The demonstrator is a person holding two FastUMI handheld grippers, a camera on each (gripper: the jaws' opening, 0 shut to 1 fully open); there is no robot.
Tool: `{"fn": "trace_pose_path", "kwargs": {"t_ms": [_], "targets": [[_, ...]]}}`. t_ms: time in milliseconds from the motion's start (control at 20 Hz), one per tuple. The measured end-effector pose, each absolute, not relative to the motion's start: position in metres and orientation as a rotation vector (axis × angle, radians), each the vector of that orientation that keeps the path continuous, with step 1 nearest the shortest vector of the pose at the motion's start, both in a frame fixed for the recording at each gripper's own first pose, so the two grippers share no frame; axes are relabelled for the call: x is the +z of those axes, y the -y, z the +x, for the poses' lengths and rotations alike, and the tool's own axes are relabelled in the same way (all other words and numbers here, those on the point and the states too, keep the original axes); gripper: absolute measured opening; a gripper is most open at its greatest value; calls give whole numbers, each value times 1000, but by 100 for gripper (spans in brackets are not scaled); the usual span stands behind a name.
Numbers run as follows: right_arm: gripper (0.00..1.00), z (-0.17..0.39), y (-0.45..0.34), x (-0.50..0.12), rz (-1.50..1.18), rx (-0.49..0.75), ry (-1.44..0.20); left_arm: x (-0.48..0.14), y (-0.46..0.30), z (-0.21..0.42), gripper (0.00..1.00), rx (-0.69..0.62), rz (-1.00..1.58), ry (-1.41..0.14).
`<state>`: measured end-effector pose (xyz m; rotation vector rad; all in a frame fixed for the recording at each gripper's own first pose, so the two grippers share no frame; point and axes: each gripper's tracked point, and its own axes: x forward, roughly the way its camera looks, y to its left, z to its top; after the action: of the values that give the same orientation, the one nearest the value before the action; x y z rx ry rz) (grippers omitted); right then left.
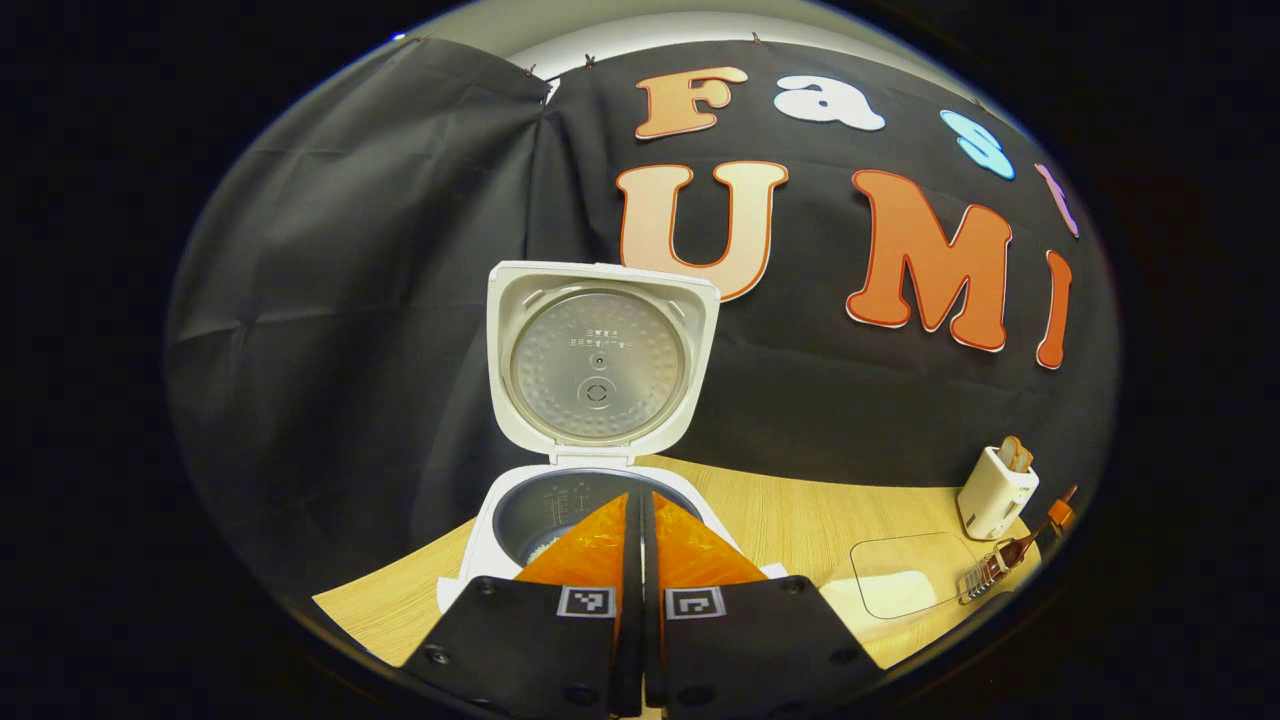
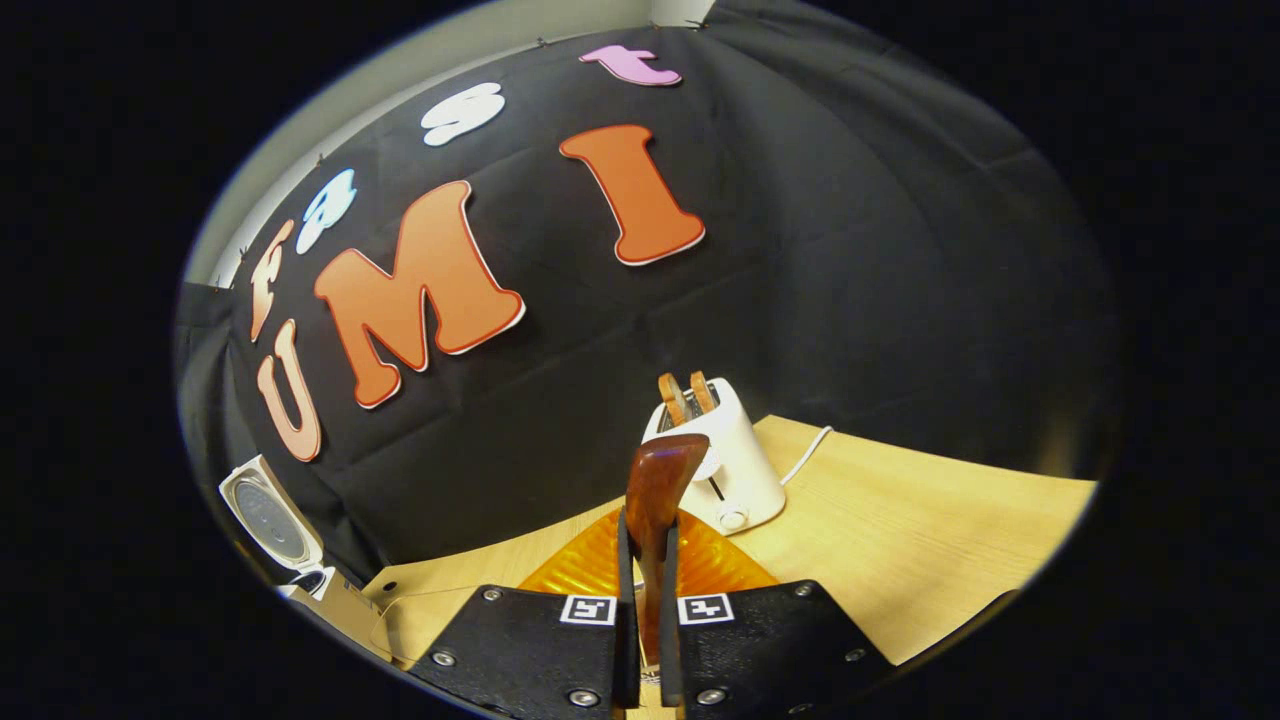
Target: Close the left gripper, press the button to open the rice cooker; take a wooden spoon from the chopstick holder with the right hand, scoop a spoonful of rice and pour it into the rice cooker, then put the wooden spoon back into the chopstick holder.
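Observation:
The white rice cooker (image 1: 590, 480) stands open with its lid (image 1: 598, 365) upright. A little rice lies in the inner pot (image 1: 545, 520). My left gripper (image 1: 640, 500) is shut with nothing in it, just in front of and above the pot's rim. My right gripper (image 2: 648, 525) is shut on the wooden spoon (image 2: 662, 480), whose brown end sticks up between the fingers. In the right gripper view the cooker (image 2: 270, 525) sits far to the left. The right gripper (image 1: 1005, 560) also shows small at the table's right edge in the left gripper view.
A white toaster (image 2: 725, 470) with two bread slices stands at the back of the wooden table (image 2: 900, 540), its cord trailing right. The same toaster (image 1: 995, 490) appears right of the cooker. A clear shallow container (image 1: 905, 585) lies between the cooker and the toaster.

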<state>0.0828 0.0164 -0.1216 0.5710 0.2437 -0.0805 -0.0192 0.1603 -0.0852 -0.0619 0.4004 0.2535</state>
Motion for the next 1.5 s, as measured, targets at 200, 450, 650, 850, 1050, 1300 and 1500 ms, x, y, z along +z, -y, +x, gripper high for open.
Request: {"fn": "trace_pose_path", "kwargs": {"t_ms": [200, 450, 650, 850, 1050, 1300, 1500], "targets": [[8, 81, -18, -88, 495, -66, -175, -86, -163, -20, 5, 257, -44, -396], [8, 79, -47, -35, 482, 31, -85, -86, -164, -22, 5, 245, -38, -383], [8, 82, -91, -9, 469, 141, -53, -80, -160, -26, 5, 230, -16, -350], [12, 83, -145, -7, 419, 248, -68, -70, -152, -31, 24, 202, 17, -304], [8, 87, -190, -22, 331, 332, -107, -64, -151, -36, 48, 190, 38, -269], [8, 96, -222, -50, 193, 362, -151, -66, -156, -38, 56, 213, 70, -259], [8, 96, -240, -73, 42, 369, -168, -72, -158, -41, 58, 220, 71, -266]]}}
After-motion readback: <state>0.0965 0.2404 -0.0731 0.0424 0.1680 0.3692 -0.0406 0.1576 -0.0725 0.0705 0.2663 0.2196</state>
